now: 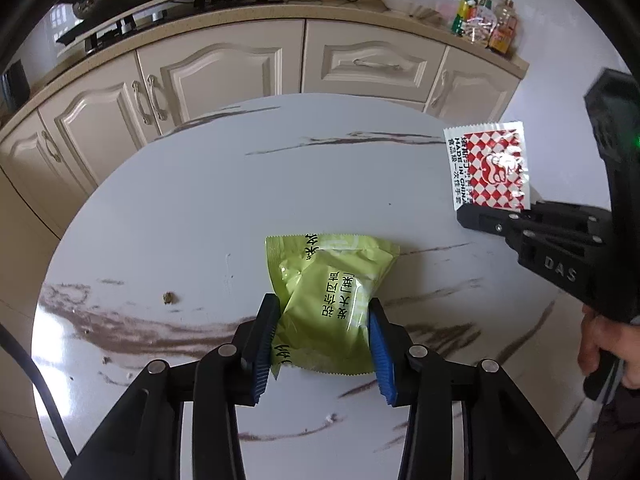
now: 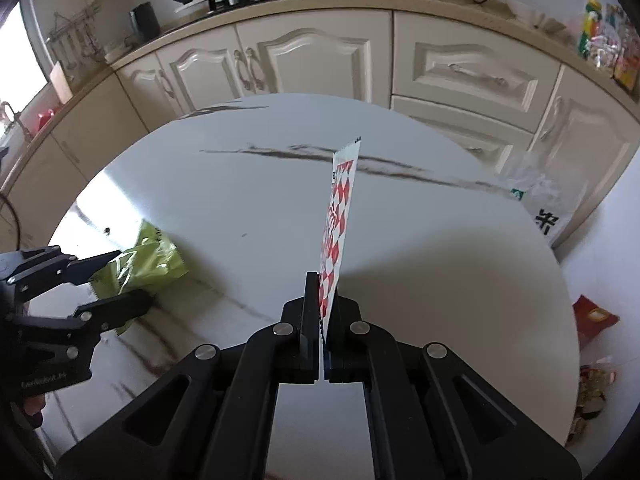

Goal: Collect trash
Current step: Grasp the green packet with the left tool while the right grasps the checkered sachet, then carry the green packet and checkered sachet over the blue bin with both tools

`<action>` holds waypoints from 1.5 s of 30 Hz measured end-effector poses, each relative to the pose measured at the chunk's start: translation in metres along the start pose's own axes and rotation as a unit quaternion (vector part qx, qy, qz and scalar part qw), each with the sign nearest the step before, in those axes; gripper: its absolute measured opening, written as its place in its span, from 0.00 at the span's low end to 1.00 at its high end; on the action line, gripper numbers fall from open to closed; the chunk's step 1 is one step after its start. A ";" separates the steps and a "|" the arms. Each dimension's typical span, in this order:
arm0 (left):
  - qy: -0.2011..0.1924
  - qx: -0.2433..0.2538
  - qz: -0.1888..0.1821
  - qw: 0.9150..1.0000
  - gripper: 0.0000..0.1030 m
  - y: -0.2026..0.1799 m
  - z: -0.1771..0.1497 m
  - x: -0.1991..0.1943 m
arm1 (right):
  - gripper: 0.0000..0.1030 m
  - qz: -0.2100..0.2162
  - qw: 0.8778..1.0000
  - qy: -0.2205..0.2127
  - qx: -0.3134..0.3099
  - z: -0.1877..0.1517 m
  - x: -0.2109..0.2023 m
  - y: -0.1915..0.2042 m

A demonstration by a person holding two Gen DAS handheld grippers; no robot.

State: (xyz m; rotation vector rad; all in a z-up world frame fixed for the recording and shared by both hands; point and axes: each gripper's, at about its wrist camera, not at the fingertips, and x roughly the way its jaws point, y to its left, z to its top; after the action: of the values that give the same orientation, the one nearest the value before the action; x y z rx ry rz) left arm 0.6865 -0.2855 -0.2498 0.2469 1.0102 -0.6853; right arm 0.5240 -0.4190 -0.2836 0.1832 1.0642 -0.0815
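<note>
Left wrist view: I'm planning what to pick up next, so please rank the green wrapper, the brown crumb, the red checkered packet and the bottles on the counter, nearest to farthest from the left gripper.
1. Green wrapper, between the left gripper pads.
2. Brown crumb, on the table, left.
3. Red checkered packet, upper right, pinched in the right gripper.
4. Bottles, on the far counter, right.

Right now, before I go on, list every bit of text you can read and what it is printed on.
"MADE IN CHINA": white edge strip of the red-checked sachet, beside Chinese print too small to read.
"DAS": body of the right hand-held gripper.
Black Chinese characters on the green packet, upside down; not read with confidence.
Small print on the left hand-held gripper body: too blurred.
Counter bottles: labels too blurred.
</note>
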 end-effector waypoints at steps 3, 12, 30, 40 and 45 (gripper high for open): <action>0.001 -0.010 -0.009 1.000 0.29 0.007 -0.005 -0.006 | 0.02 0.010 1.000 -0.013 -0.006 -0.006 -0.010 0.011; -0.004 -0.022 -0.022 1.000 0.21 0.010 -0.025 -0.035 | 0.02 0.046 0.998 -0.024 -0.023 -0.021 -0.030 0.051; -0.138 -0.105 0.014 0.985 0.21 0.079 -0.172 -0.250 | 0.02 0.130 0.981 -0.073 -0.126 -0.055 -0.116 0.217; -0.148 -0.203 0.110 0.962 0.22 0.171 -0.332 -0.338 | 0.02 0.207 0.951 -0.042 -0.227 -0.107 -0.094 0.408; -0.113 -0.261 0.120 0.951 0.22 0.221 -0.399 -0.329 | 0.02 0.216 0.942 0.010 -0.257 -0.145 -0.039 0.482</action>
State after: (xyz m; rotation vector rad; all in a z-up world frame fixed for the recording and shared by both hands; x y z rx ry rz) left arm 0.4349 0.2159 -0.2082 -0.1690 0.8874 -0.2020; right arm 0.4548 0.0808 -0.2644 -0.0603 1.0102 0.5926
